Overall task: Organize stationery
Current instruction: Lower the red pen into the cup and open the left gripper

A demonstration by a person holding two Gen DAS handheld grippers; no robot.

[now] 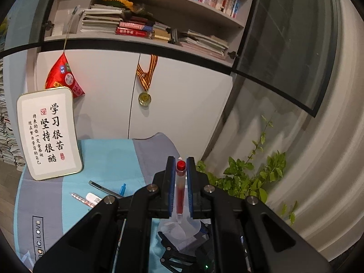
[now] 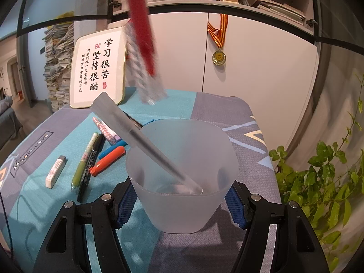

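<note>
While the right gripper (image 2: 180,207) clamps the frosted cup (image 2: 182,177), the left gripper (image 1: 180,186) pinches a red pen (image 1: 180,188) above the "Magic.LOVE" cloth (image 2: 29,152).

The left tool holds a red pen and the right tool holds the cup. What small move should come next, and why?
Probably lower the red pen into the frosted cup: the left tool grips it above the table, and the cup already holds one pen.

Home study: bookshelves (image 1: 154,25) above cabinets, a hung medal (image 1: 144,97), and stacked papers (image 2: 58,66) surrounded the cloth-covered tabletop (image 2: 204,109).
</note>
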